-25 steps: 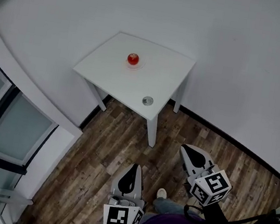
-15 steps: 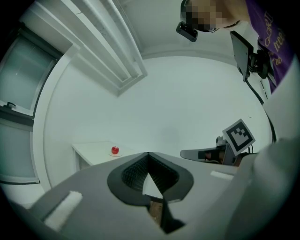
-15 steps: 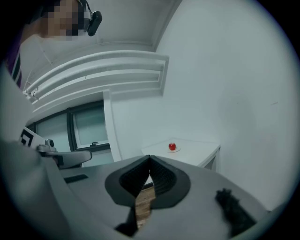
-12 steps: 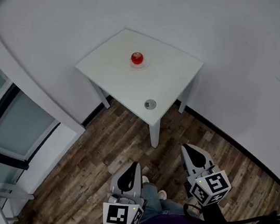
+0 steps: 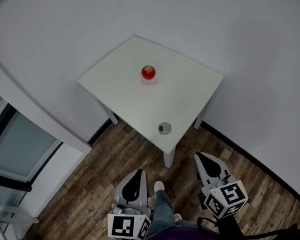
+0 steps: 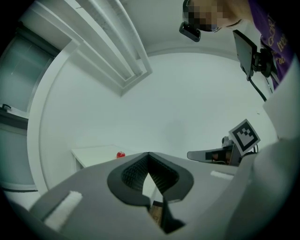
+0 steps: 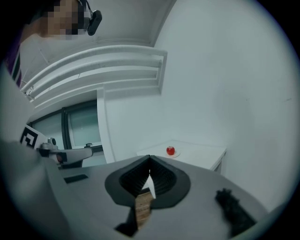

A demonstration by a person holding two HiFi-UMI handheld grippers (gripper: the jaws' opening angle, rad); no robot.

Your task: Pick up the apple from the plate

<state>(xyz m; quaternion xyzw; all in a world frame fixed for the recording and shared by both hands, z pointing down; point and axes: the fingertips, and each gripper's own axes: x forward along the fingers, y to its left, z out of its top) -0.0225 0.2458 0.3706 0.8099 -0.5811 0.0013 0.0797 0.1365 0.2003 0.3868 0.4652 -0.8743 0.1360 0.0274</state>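
A red apple (image 5: 148, 72) sits on a small white plate (image 5: 149, 81) near the middle of a white table (image 5: 189, 89). Both grippers hang over the wooden floor, well short of the table and apart from the apple. My left gripper (image 5: 140, 172) is shut with nothing in it; in the left gripper view its tips (image 6: 149, 154) meet, and the apple (image 6: 121, 154) is small and far to the left. My right gripper (image 5: 200, 157) is also shut and empty, and in the right gripper view the apple (image 7: 170, 150) lies ahead on the table (image 7: 201, 153).
A small round metal object (image 5: 164, 128) stands near the table's front corner. The table fits into a white wall corner. Dark-framed glass panels (image 5: 0, 138) line the left side. The person's shoe (image 5: 159, 186) is on the wood floor (image 5: 103, 166) between the grippers.
The table and apple have grown and slid lower in the head view as the person walked toward them. Both grippers came along, still shut.
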